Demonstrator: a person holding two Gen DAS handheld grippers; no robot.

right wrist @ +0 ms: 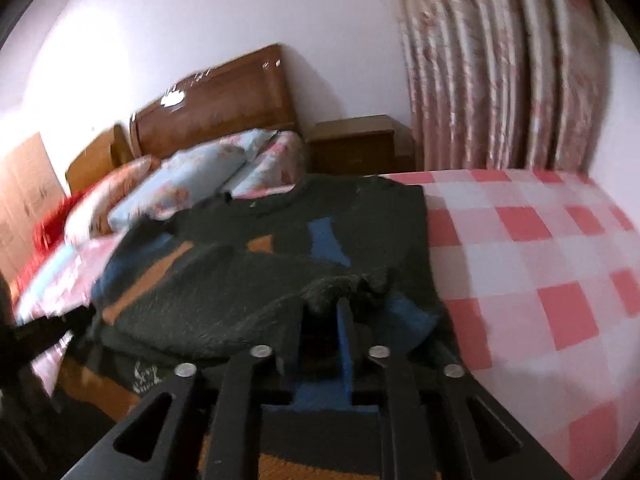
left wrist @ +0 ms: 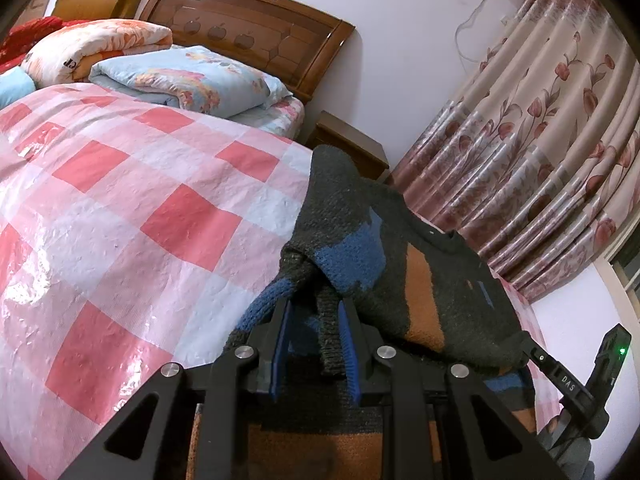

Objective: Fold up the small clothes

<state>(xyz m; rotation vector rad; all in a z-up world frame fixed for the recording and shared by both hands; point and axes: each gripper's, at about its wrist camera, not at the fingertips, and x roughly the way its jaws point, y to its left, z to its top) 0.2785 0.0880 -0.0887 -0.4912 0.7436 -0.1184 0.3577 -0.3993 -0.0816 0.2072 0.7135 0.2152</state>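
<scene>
The sweater [left wrist: 436,280] lies on the bed [left wrist: 120,208], near the side edge facing the curtain [left wrist: 540,140]. The left tool [left wrist: 316,320] is pinched on a gathered fold of sweater, lifted off the cover. The right tool [right wrist: 324,312] is nearly closed on a dark sweater edge. Bare checked cover spreads wide on both sides of the sweater; quilts [left wrist: 188,76] are stacked beyond it, by the headboard [left wrist: 248,20].

Soft indoor light; right view motion-blurred, fisheye-warped.

Both wrist views close over the sweater [left wrist: 420,264], angled down, facing the shared headboard [left wrist: 248,28].
</scene>
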